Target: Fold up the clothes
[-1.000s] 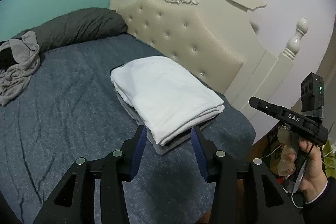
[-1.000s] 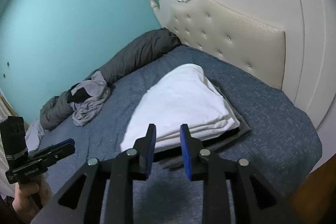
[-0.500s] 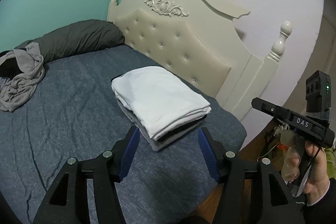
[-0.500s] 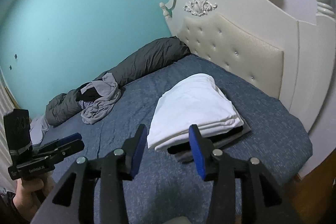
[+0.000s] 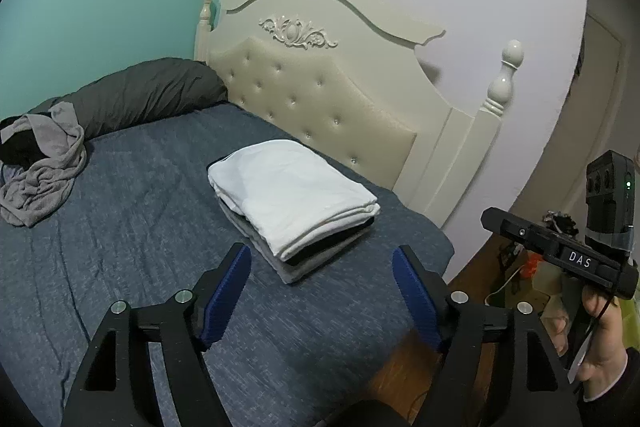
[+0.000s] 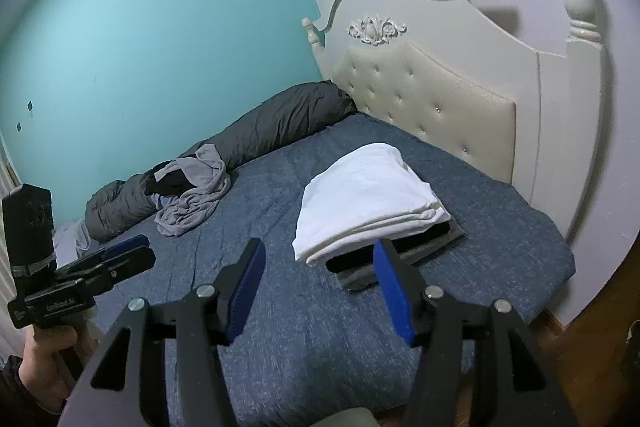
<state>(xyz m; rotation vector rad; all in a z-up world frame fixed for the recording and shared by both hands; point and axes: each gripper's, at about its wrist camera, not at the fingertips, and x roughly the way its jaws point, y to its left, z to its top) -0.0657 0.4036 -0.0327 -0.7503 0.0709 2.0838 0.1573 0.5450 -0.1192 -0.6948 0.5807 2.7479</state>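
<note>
A folded white garment (image 5: 290,193) (image 6: 368,195) tops a neat stack of folded black and grey clothes (image 5: 316,261) (image 6: 400,257) on the blue bedspread (image 5: 132,239) (image 6: 280,299) near the headboard. A crumpled grey garment (image 5: 44,167) (image 6: 196,195) with something black in it lies at the far side by the wall. My left gripper (image 5: 322,261) hangs open in front of the stack, nothing between its blue pads. My right gripper (image 6: 320,255) is open too, held back from the stack and empty. Each gripper also shows in the other's view, held in a hand (image 5: 560,255) (image 6: 80,279).
A cream tufted headboard (image 5: 332,107) (image 6: 432,107) with posts stands behind the stack. A long dark grey bolster (image 5: 136,95) (image 6: 256,135) runs along the teal wall. Wooden floor (image 5: 404,383) (image 6: 584,359) shows past the bed's near corner, with clutter (image 5: 532,267) at the right.
Both grippers have pulled back and up from the stack, which now looks smaller and farther. Their jaws have spread wider, and the white garment rests untouched on top.
</note>
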